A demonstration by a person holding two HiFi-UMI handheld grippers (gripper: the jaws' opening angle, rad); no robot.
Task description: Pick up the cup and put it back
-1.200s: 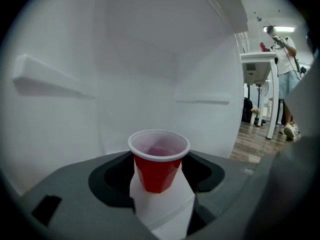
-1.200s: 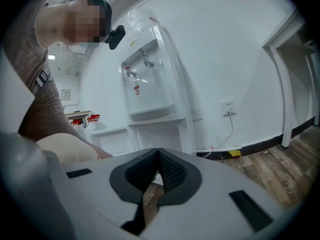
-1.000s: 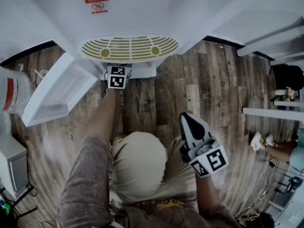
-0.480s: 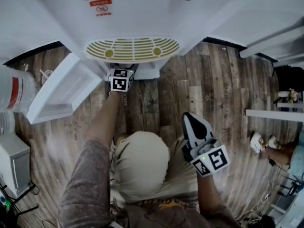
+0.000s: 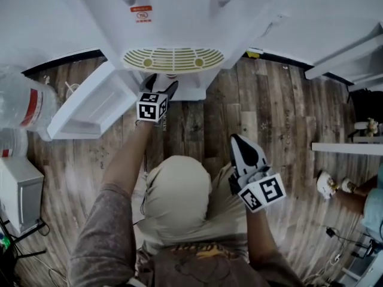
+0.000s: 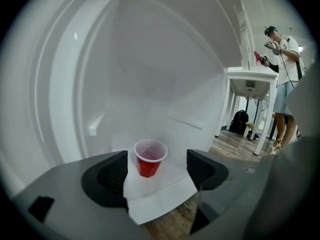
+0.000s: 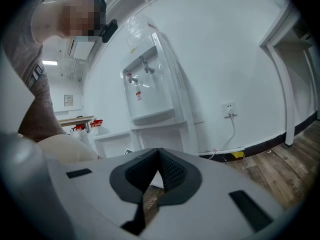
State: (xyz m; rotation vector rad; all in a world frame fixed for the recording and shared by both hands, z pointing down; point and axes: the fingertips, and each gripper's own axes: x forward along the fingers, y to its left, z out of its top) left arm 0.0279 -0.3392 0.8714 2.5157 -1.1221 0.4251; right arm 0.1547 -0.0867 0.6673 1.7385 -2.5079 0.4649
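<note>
Red cup [image 6: 150, 157], upright on the white floor of the lower cabinet [image 6: 165, 186] of a water dispenser [image 5: 173, 17]. The cup tapers from a pale rolled rim to a narrower base; its mouth faces up, and whether it holds anything cannot be told. It stands near the front edge of the cabinet floor, with bare white floor on both sides and open room behind it up to the back wall.

Left gripper [image 5: 161, 85], held at the cabinet mouth below the drip tray [image 5: 173, 59]. Its jaws stand wide. The cup shows in the gap between them, farther in, with clear space between the cup and each pad; nothing is gripped.

Cabinet door [image 5: 90, 109], swung fully open to the person's left, leaving the opening unobstructed.

Right gripper [image 5: 238, 141], held apart over the wooden floor [image 5: 281, 118] beside the person's knee, jaws pressed together with nothing between them.

Large water bottle [image 5: 24, 103], lying left of the open door.
</note>
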